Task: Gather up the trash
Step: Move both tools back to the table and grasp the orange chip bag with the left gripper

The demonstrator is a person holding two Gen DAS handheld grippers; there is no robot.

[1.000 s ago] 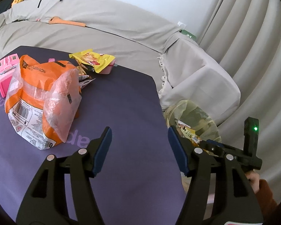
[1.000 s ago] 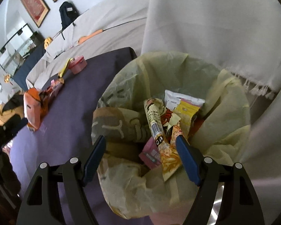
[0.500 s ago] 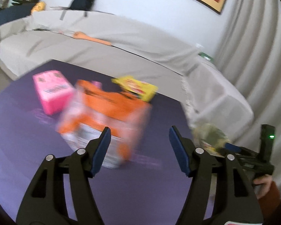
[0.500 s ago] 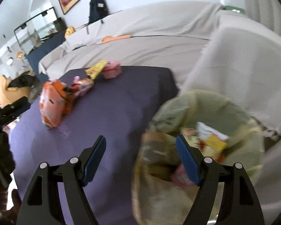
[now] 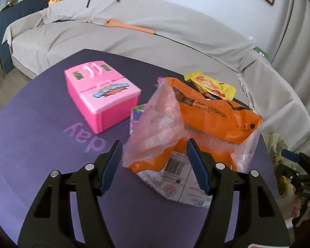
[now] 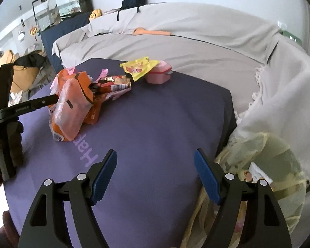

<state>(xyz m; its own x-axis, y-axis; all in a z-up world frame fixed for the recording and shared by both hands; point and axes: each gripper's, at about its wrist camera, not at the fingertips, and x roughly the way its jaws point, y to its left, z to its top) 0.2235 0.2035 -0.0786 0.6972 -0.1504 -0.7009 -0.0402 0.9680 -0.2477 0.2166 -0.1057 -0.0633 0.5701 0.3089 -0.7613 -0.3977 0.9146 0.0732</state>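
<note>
The left gripper (image 5: 153,165) is swinging from the trash bag (image 6: 279,165) toward the orange bag (image 5: 206,119) on the worktop (image 5: 41,144), fingers spread around its near edge. The right gripper (image 6: 155,173), fingers spread and empty, is pulling back from the trash bag, so another pickup is likely starting.

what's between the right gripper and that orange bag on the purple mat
Only bare purple mat with some pale printed lettering, as the right wrist view shows. The open right gripper hangs over it, short of the orange bag.
</note>
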